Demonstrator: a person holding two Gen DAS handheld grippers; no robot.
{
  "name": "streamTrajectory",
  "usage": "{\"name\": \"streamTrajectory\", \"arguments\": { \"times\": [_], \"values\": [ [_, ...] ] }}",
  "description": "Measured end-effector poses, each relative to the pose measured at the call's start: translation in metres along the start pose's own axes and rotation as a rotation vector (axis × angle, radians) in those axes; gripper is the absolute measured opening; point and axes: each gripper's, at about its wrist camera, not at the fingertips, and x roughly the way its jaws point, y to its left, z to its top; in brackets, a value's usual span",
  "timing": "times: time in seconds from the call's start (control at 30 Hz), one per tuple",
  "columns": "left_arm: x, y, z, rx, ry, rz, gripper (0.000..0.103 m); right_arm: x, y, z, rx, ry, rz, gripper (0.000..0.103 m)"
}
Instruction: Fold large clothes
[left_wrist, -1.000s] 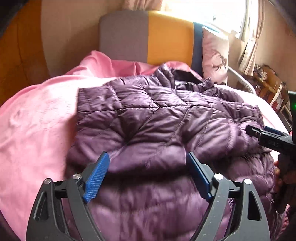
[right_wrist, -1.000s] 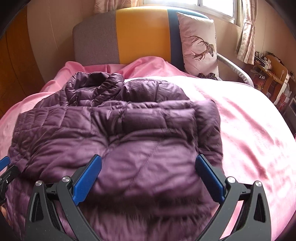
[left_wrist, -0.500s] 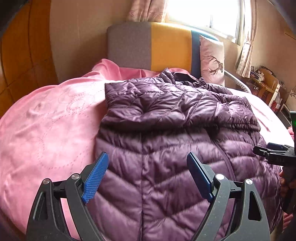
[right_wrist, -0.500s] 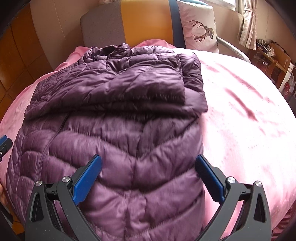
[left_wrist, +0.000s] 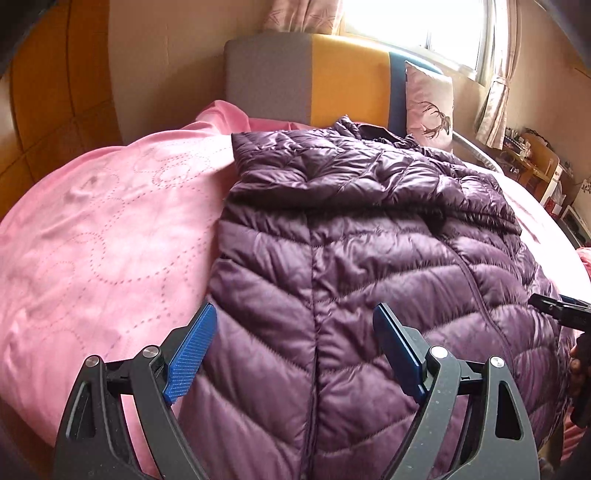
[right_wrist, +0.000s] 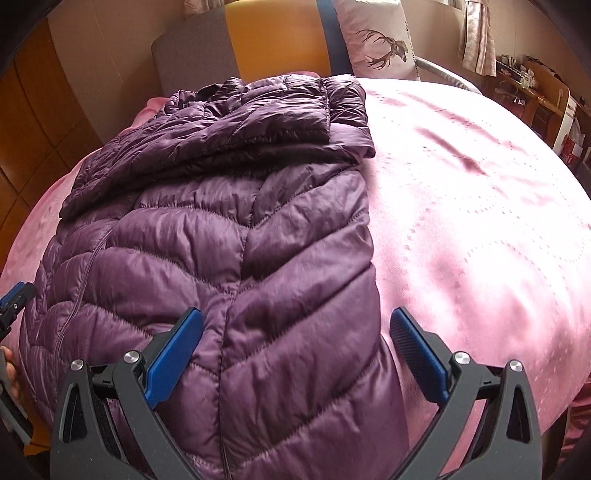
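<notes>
Left wrist view looks down the length of a purple puffer jacket (left_wrist: 369, 258) spread on a pink bedspread (left_wrist: 92, 240), collar end toward the headboard (left_wrist: 314, 77) and hem nearest me. The sleeves look already brought in: both lie crosswise over the chest, stacked as a thick band just below the collar. That part of the fold seems done.

The long lower body is flat and unfolded, so what is left, I'd judge, is lifting the hem and doubling it up toward the collar, perhaps twice.

The left gripper (left_wrist: 291, 354) hovers over the hem's left side with its jaws spread wide and nothing between them. From the right wrist view, the right gripper (right_wrist: 295, 354) stands likewise wide apart above the jacket's right edge, holding nothing. The hem itself is hidden under the grippers, so I cannot tell whether either touches the fabric yet.
</notes>
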Motion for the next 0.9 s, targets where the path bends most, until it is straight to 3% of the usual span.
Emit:
{"name": "streamTrajectory", "arguments": {
  "times": [0.47, 0.63, 0.73, 0.9],
  "values": [
    [-0.004, 0.02, -0.032, -0.022, 0.051, 0.006, 0.085, -0.027, -0.008, -0.031, -0.006, 0.032, 0.026, 0.101],
    [-0.005, 0.03, -0.043, -0.063, 0.064, -0.025, 0.086, -0.031, -0.016, -0.05, 0.033, 0.066, 0.064, 0.101],
    [-0.011, 0.036, -0.05, -0.084, 0.077, -0.075, 0.087, -0.034, -0.019, -0.063, 0.047, 0.099, 0.11, 0.101],
    [-0.027, 0.049, -0.066, -0.079, 0.13, -0.223, 0.086, -0.046, -0.025, -0.086, 0.059, 0.131, 0.161, 0.101]
  ]
}}
